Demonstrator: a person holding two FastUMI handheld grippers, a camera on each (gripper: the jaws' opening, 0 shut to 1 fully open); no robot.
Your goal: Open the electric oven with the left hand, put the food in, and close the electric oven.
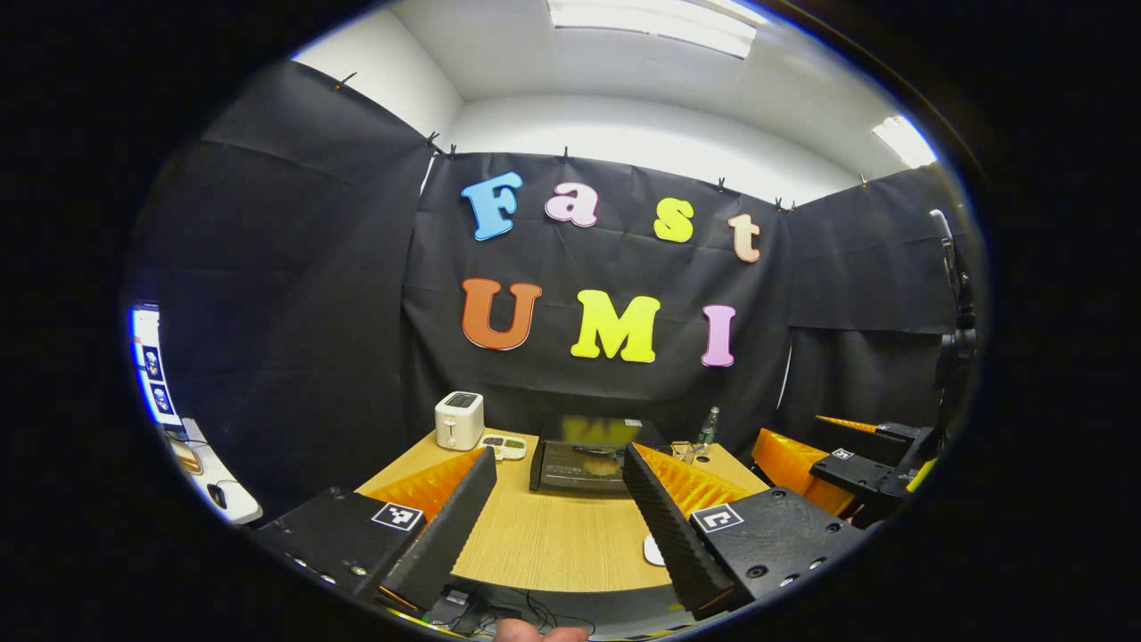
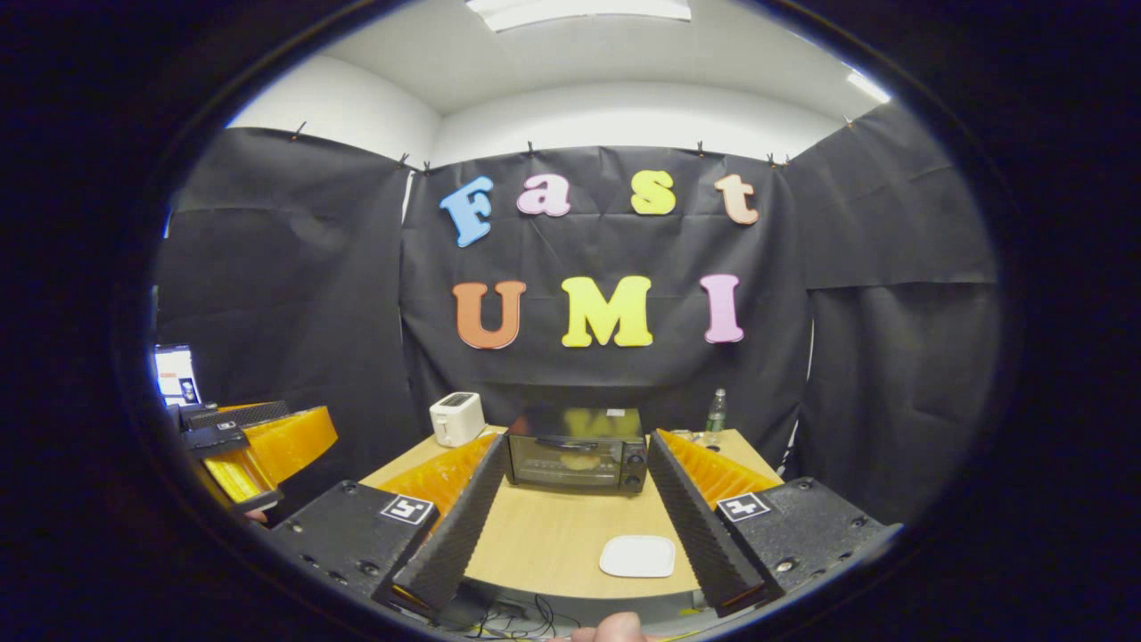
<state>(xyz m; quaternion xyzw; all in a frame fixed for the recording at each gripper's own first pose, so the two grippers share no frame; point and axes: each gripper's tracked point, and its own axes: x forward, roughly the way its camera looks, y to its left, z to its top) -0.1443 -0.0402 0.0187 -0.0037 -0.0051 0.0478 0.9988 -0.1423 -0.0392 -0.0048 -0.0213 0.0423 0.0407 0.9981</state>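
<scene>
Both grippers are hanging spread and empty short of the pale wooden table (image 2: pixel 553 535). Left gripper (image 1: pixel 557 513) is facing the black glass-fronted electric oven (image 1: pixel 584 459) dead ahead at the far edge, door shut; right gripper (image 2: pixel 570 508) likewise. White square plate (image 2: pixel 637 555) is lying nearer.

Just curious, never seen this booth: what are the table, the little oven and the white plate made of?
Table: looks like light wood or laminate, faint straight grain, matte.
Oven: dark, probably painted metal with a glossy glass door that mirrors the wall.
Plate: smooth plain white, ceramic or plastic; cannot tell.
</scene>
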